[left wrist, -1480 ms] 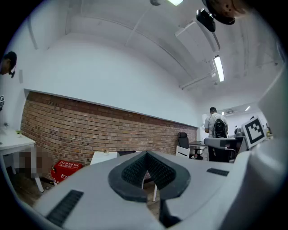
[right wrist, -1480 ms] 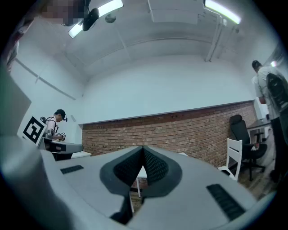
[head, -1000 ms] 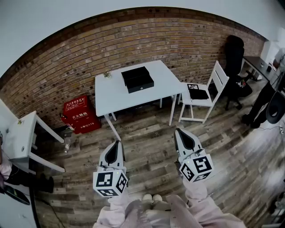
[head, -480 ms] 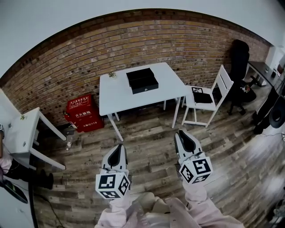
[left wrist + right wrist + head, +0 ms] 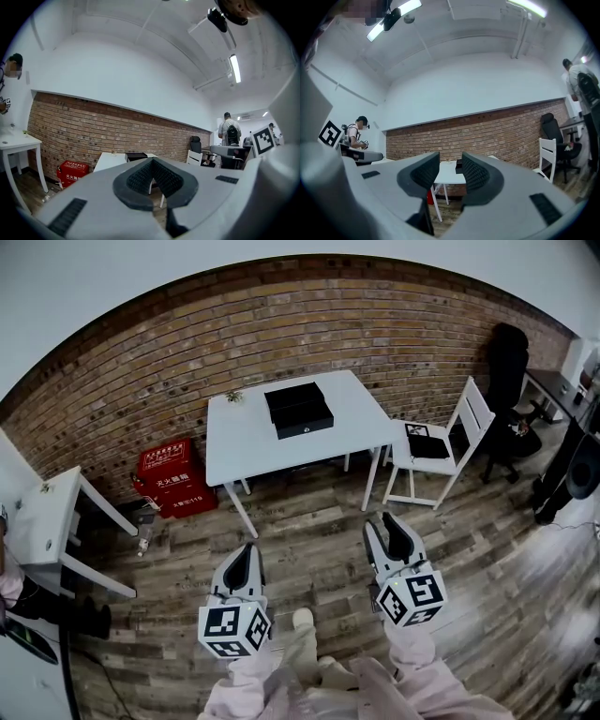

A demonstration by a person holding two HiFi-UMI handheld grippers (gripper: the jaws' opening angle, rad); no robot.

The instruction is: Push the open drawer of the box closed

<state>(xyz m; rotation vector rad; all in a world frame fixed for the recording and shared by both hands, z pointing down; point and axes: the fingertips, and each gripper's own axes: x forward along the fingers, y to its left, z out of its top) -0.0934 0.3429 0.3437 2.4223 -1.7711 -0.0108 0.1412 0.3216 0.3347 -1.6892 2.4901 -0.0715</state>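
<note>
Box [image 5: 298, 409]: flat, black, rectangular, on the smooth white table [image 5: 234, 442] beside the rough brick wall [image 5: 281, 324].
Left gripper [image 5: 247, 549]: ribbed pads pressed together, empty.
Right gripper [image 5: 382, 521]: jaws have just been opening and stand apart, nothing between them.
Views: the gripper views catch the box edge-on; only the head view shows its top.

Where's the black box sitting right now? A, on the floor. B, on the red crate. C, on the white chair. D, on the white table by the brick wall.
D: the head view shows the black box on top of the white table, in front of the brick wall.
</note>
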